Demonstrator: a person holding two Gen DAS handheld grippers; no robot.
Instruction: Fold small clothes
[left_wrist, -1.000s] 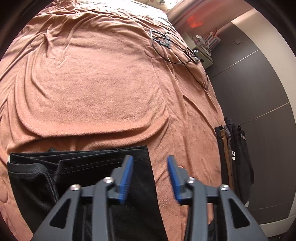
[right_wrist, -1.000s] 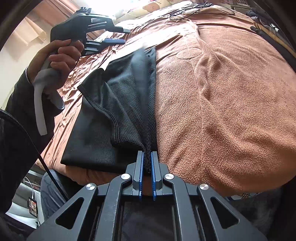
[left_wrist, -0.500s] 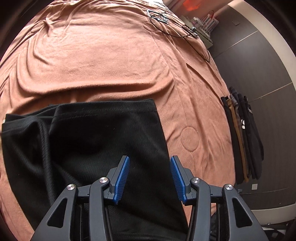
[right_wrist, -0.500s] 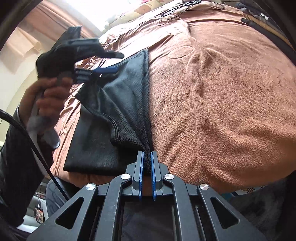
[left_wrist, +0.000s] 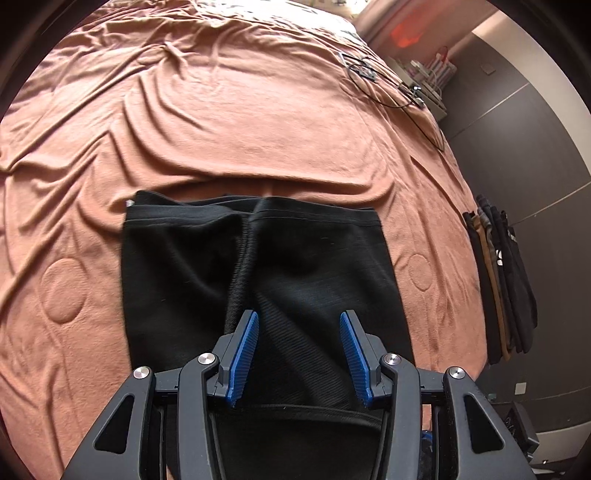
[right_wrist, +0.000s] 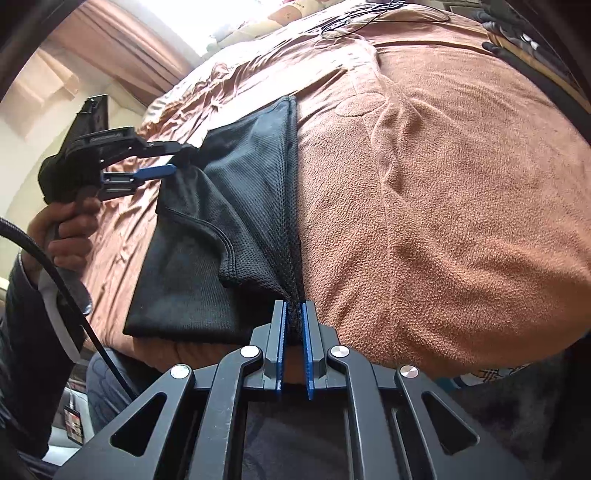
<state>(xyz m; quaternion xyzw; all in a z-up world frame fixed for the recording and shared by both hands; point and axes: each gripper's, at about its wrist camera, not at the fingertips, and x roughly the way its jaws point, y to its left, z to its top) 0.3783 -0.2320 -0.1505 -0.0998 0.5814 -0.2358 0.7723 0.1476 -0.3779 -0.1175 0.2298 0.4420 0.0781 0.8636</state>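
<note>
A black mesh garment (left_wrist: 295, 258) lies partly folded on the brown bedspread (left_wrist: 221, 129). My left gripper (left_wrist: 298, 315) hovers over its near half, open, with cloth below the blue pads but not pinched. In the right wrist view the same left gripper (right_wrist: 177, 158) reaches in from the left at the garment's (right_wrist: 251, 177) raised far-left fold, carried by a person's hand (right_wrist: 70, 229). My right gripper (right_wrist: 293, 317) has the garment's near corner between its pads at the bed's front edge. Its jaws are starting to open, and the cloth still runs taut from them.
Black cables (left_wrist: 388, 92) lie on the bed's far right part. A row of dark and tan folded clothes (left_wrist: 498, 280) sits along the bed's right edge, beside a dark wardrobe wall. A black cord (right_wrist: 74, 306) hangs from the left gripper.
The left gripper swept across the bed and now sits over the garment's middle instead of at its edge. The right gripper kept its place on the corner.
</note>
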